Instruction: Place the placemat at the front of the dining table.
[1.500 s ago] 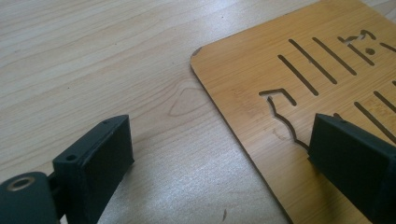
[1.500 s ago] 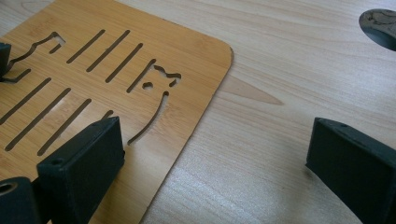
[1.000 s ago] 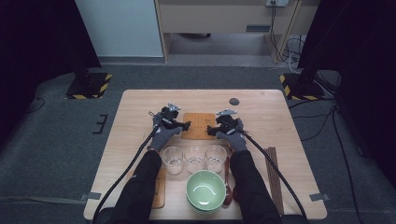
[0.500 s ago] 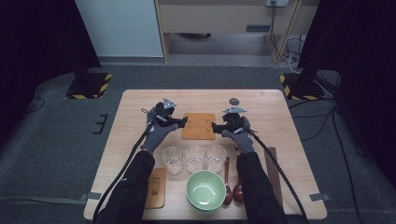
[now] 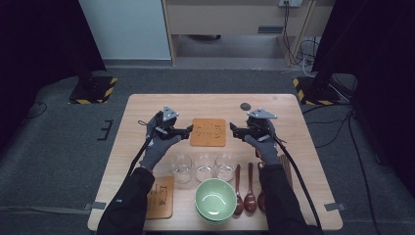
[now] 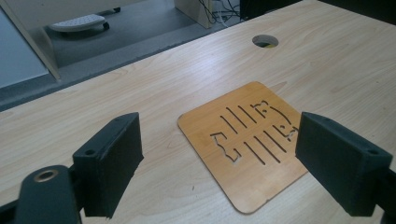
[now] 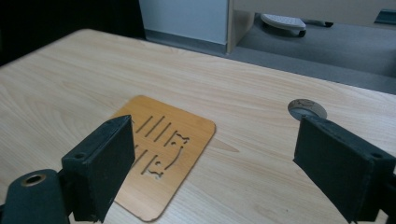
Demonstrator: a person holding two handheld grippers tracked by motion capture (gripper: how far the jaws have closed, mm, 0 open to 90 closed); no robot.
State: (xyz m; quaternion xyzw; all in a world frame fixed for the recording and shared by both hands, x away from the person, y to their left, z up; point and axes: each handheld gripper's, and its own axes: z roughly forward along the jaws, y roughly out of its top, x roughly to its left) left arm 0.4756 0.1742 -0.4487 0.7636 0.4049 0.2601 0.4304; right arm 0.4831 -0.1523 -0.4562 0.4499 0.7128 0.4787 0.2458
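A square wooden coaster (image 5: 208, 132) with cut-out slots lies flat on the table's far middle. My left gripper (image 5: 189, 129) hovers just left of it, jaws pointing right toward it. My right gripper (image 5: 232, 131) hovers just right of it, jaws pointing left. Both are open, and their jaws have just been closing a little with nothing between them. In the left gripper view the coaster (image 6: 245, 144) lies below and beyond the gripper (image 6: 219, 135). In the right gripper view the coaster (image 7: 161, 147) sits under the left jaw of the gripper (image 7: 217, 135).
Three clear glasses (image 5: 204, 166) stand in a row nearer the person, with a green bowl (image 5: 215, 199) in front. Wooden spoons (image 5: 250, 188) and chopsticks (image 5: 286, 169) lie to its right, a second coaster (image 5: 160, 197) to its left. A cable hole (image 5: 245, 106) marks the wooden table (image 5: 142, 117).
Both hands have lifted and drawn apart, the left gripper going left and the right gripper going right of the coaster. The forearms now leave the glasses uncovered.
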